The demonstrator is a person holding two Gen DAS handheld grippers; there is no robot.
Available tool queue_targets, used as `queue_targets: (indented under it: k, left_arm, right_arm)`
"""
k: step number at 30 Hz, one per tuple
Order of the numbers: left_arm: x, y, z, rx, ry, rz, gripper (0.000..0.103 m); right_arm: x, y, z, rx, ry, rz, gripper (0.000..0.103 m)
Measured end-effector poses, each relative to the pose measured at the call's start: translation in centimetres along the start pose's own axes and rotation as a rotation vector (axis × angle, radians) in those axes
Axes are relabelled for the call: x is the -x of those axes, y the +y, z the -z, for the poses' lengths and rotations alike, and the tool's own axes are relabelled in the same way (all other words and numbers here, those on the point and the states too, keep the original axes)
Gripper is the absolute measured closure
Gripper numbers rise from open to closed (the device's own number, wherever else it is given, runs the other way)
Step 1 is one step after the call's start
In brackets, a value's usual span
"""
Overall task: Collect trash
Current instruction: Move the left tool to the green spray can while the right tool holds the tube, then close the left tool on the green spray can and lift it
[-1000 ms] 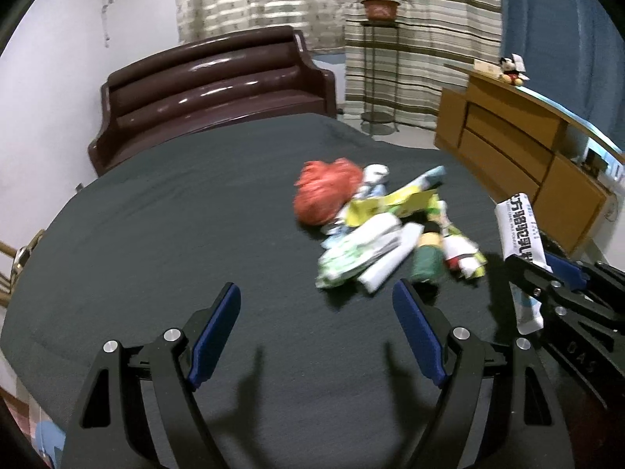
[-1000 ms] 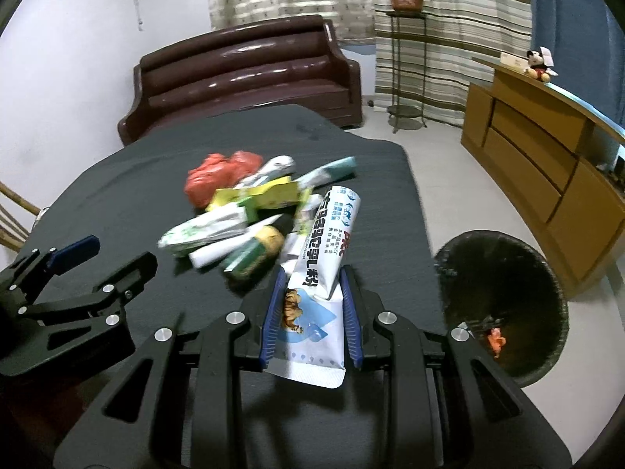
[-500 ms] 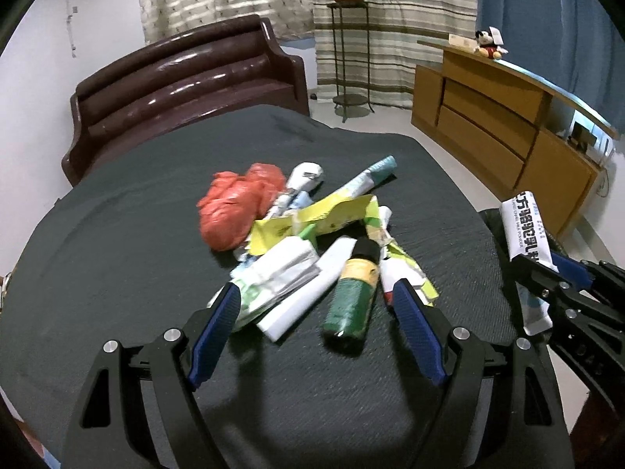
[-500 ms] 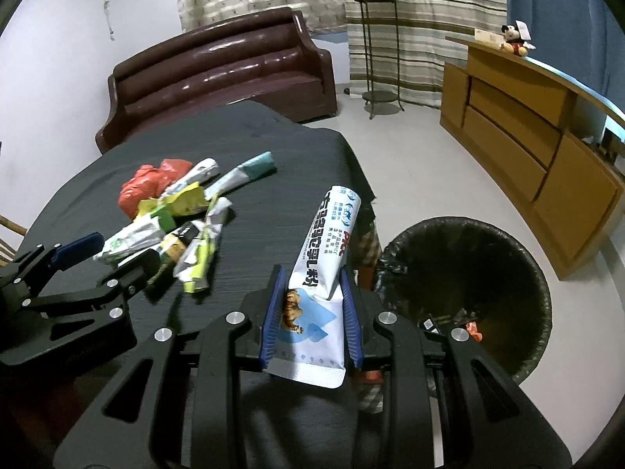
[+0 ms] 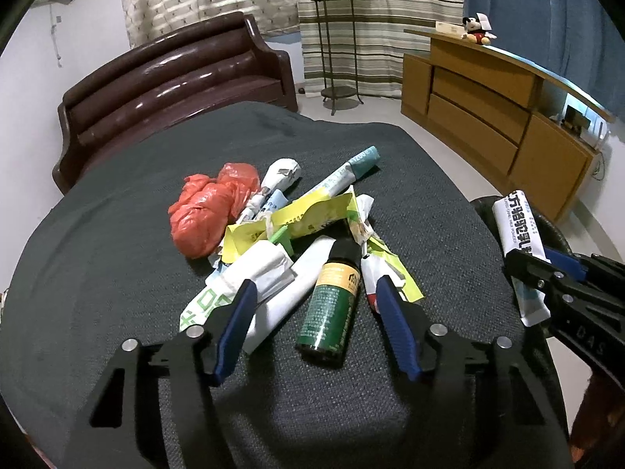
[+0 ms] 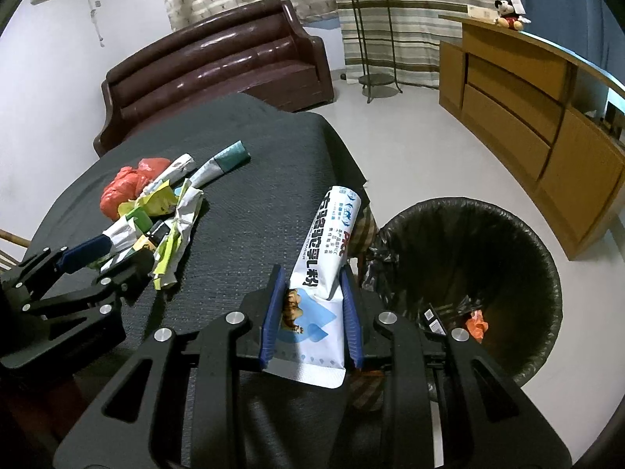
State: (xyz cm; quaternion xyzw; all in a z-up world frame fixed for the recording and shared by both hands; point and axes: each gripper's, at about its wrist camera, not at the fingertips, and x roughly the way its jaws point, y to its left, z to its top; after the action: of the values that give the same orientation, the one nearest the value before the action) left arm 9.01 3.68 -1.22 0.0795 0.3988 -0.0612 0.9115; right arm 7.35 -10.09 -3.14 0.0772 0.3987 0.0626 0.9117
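Left tongs: your left tongs (image 5: 312, 312) stood wide apart, low over the near end of the trash pile (image 5: 281, 234), holding nothing.
Between their fingers: a green bottle (image 5: 332, 308) with a black cap lay on its side in the gap, beside a white wrapper (image 5: 289, 305); I could not tell whether either finger touched anything.
Right tongs: your right tongs (image 6: 312, 308) were clamped on a white powder sachet (image 6: 324, 262), which stuck out forward and upward.
Sachet position: it hung past the right edge of the desk (image 6: 250, 211), just beside the rim of the black-lined bin (image 6: 468, 273) on the floor.
Rest of the pile: a crumpled red bag (image 5: 211, 211) and yellow wrapper (image 5: 308, 219) lay on the desk's dark cloth.
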Motion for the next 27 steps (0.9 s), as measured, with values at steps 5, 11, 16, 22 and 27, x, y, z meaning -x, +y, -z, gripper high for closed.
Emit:
queue_targets:
  k: [5,11,16,22,27]
  left_arm:
    - [0.08,0.05,0.08,-0.001,-0.003,-0.004,0.048]
    - [0.46,0.54,0.33,0.011,-0.009,-0.003,0.048]
    - [0.5,0.46,0.41,0.003,-0.007,-0.001,0.048]
    - [0.31,-0.12,0.32,-0.009,0.001,0.041,0.057]
    - [0.32,-0.13,0.4,-0.006,0.008,0.041,0.059]
  right_arm:
    - [0.06,-0.06,-0.01,-0.004,0.001,-0.002,0.075]
    - [0.06,-0.1,-0.07,-0.002,0.001,-0.001,0.075]
    - [0.07,-0.1,-0.09,-0.002,0.001,-0.002,0.075]
    - [0.05,-0.08,-0.1,-0.005,0.002,-0.003,0.075]
    - [0.06,-0.04,-0.13,-0.003,0.001,-0.003,0.075]
